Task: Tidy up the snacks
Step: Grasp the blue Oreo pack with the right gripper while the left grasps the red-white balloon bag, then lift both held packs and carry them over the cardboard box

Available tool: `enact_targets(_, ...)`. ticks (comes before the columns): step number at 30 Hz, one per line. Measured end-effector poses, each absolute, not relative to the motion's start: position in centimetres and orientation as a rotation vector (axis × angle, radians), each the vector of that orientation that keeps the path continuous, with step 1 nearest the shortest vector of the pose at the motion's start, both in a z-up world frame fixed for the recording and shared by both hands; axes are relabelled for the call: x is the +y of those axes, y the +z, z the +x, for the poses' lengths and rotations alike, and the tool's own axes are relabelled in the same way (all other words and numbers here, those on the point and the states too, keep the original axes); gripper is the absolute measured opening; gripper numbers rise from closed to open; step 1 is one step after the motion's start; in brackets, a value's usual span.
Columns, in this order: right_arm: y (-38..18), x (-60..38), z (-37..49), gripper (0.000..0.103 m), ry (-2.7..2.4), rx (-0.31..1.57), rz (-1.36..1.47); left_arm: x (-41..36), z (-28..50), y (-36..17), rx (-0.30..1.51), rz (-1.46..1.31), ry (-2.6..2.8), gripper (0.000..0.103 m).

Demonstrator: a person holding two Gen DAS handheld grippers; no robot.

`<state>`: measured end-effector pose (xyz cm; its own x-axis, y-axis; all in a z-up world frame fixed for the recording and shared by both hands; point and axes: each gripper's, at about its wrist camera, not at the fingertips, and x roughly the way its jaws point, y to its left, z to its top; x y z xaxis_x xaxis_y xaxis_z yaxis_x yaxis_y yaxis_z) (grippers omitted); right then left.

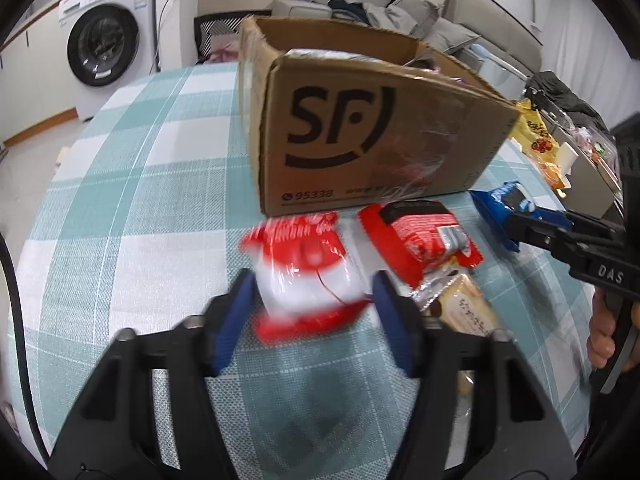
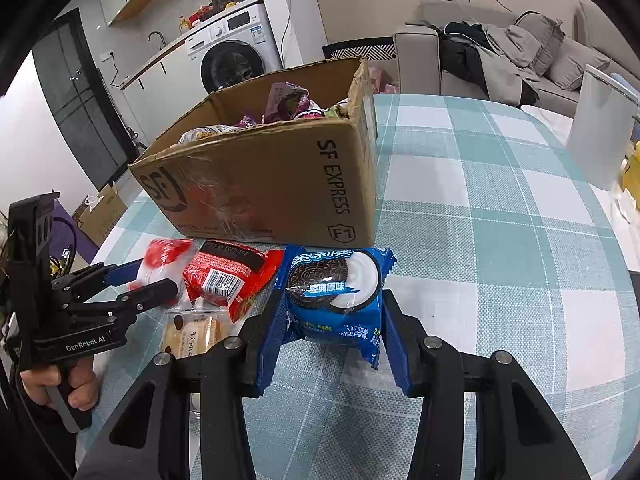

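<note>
Nearest the table's (image 2: 500,200) front edge, the right gripper (image 2: 334,316) is seen with its jaws drawn narrow and pressed against both sides of a blue Oreo packet (image 2: 336,296). The packet's long axis runs away from the gripper, toward the box. To its left, the left gripper (image 1: 316,292) is closed on a red-and-white snack packet (image 1: 308,276), whose outline is blurred; its blue pads are seen touching the packet's two sides. Between the two held packets a red packet with a barcode (image 2: 232,276) is laid on the checked cloth, tilted, and a pale wrapped cake (image 2: 196,332) lies just in front of it. Behind all of these, near the middle of the table, an open SF Express cardboard box (image 2: 280,184) is set, and assorted wrapped snacks (image 2: 288,104) are heaped inside it.
</note>
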<state>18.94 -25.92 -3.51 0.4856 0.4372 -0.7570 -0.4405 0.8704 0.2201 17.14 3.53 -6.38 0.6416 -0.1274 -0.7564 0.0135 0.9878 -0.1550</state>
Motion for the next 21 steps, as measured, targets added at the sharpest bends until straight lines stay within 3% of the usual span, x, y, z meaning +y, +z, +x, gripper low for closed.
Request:
enact_targets(4, -3.4, -25.9, 18.9, 0.046, 0.536, 0.918, -0.004, 3.7, 16.6, -6.1, 0.853, -0.144, -0.081, 0.046)
enact_targets(21, -1.9, -26.0, 18.3, 0.046, 0.567, 0.862, 0.009, 3.9, 14.7, -4.7, 0.814, -0.176, -0.124, 0.045)
